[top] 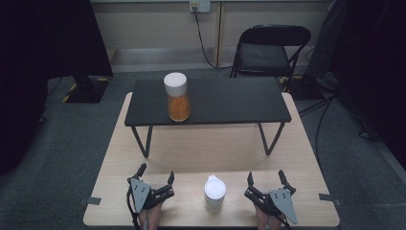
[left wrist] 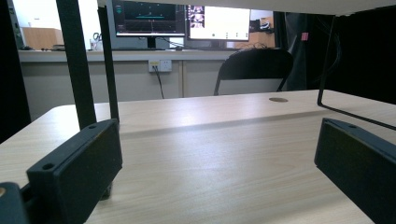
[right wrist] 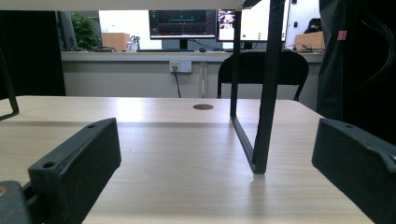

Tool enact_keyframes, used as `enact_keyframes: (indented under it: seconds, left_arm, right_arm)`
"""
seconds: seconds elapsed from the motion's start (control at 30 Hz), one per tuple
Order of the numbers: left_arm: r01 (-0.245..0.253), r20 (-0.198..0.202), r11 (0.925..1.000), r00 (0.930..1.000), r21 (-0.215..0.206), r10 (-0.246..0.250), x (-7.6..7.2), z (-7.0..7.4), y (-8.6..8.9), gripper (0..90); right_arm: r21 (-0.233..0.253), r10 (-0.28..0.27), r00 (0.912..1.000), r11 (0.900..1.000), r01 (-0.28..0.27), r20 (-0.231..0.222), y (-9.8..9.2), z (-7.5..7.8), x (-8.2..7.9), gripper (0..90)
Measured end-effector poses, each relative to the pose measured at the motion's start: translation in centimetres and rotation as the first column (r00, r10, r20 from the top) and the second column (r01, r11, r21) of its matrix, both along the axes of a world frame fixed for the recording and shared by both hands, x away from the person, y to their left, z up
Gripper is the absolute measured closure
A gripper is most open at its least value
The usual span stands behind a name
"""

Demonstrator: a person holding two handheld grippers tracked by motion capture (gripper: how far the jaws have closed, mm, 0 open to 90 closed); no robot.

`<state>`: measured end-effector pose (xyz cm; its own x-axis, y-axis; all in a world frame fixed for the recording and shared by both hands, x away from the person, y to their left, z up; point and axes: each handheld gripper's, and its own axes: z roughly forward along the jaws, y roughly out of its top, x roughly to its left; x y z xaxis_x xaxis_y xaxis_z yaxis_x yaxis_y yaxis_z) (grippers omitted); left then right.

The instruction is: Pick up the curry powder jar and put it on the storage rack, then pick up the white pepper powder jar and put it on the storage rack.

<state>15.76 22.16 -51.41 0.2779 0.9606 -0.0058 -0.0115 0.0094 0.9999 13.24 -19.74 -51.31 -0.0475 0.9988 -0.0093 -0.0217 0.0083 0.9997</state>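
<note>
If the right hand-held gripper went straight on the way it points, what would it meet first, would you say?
Probably the black shelf leg: it stands ahead, right of centre between the open jaws of the right hand-held gripper. Depth is hard to judge.

No text, label, brand or number can be read anywhere: the glowing monitor screens (left wrist: pixel 182 18) on the far desk, at about twelve o'clock in both gripper views, carry lines and marks too small and blurred to make out.

Left gripper (top: pixel 155 176), right gripper (top: pixel 266 179): fingers spread wide, empty.
</note>
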Motion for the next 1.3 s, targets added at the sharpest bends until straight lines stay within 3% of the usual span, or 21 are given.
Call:
enact_keyframes:
  seconds: [0.5,0.77,1.03,1.3]
  left_arm:
    - [-0.003,0.000,1.0000,1.0000,0.000,0.003,0.0,0.0,0.0,0.0]
    - [0.000,-0.001,1.0000,1.0000,0.000,0.000,0.0,0.0,0.0,0.0]
    - [-0.002,-0.001,1.0000,1.0000,0.001,0.002,0.0,0.0,0.0,0.0]
    - [-0.003,-0.001,1.0000,1.0000,0.000,0.003,0.0,0.0,0.0,0.1]
  right_arm:
    - [0.000,0.004,1.0000,1.000,-0.004,0.003,-0.1,-0.1,-0.1,0.0]
    - [0.027,0.016,0.9999,1.000,-0.016,0.003,-0.5,0.2,-0.2,0.0]
    - [0.048,0.090,0.9959,0.995,-0.090,-0.005,-0.6,1.9,-1.0,0.0]
    - [0.054,0.224,0.9731,0.974,-0.221,-0.055,-0.2,5.2,-1.1,0.1]
